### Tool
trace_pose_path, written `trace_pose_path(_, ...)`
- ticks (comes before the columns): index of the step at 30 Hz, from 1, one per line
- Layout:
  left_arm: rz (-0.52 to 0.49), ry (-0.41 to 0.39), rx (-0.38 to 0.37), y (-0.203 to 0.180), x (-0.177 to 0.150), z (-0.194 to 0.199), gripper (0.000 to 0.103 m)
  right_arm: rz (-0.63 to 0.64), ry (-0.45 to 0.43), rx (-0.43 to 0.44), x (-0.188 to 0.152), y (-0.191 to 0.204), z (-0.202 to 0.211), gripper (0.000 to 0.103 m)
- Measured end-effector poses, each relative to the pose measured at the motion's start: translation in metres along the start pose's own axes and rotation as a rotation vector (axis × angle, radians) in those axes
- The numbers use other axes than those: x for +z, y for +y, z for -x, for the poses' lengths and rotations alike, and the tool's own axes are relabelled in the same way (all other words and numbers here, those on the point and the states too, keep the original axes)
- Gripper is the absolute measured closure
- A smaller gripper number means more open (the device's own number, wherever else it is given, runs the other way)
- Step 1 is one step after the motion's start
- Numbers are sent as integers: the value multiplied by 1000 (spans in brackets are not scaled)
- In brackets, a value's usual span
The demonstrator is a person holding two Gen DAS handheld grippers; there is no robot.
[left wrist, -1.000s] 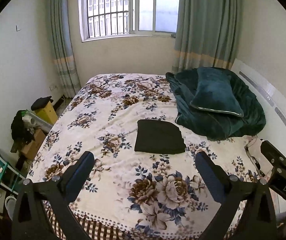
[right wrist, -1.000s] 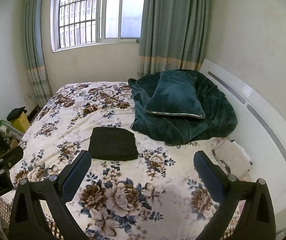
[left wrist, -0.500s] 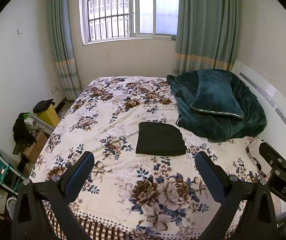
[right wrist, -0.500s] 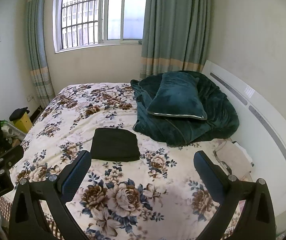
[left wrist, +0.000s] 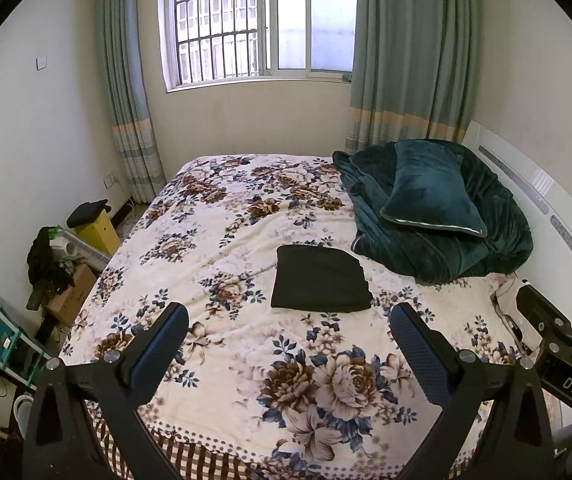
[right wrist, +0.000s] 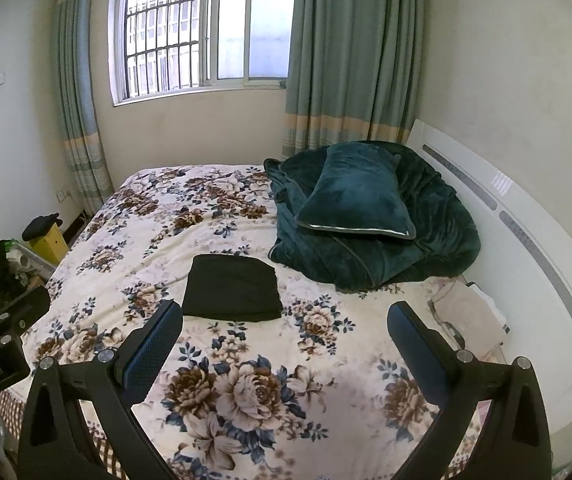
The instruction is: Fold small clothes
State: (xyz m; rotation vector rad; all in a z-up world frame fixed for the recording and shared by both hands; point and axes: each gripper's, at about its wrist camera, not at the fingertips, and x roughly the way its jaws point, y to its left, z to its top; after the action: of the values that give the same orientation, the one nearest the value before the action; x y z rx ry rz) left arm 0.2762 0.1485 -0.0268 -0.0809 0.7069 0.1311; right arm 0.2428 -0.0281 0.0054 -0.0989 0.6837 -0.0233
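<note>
While both tools hang above the near end of the bed (left wrist: 214, 240), the black garment (left wrist: 320, 279) lies on its floral cover as a flat, neatly folded rectangle, slightly wider than deep, its long axis running across the bed, just beside the heaped green blanket (left wrist: 438, 248). The left hand-held gripper (left wrist: 286, 350) and the right hand-held gripper (right wrist: 286, 344) stand spread wide, empty, apart from the garment.
</note>
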Motion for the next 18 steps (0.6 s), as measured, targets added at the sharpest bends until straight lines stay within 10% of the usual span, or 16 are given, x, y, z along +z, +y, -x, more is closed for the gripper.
trace_pose_path(18,-6,-2,-2,-1,1,3,0,0,-3,3,-2,5,3,0)
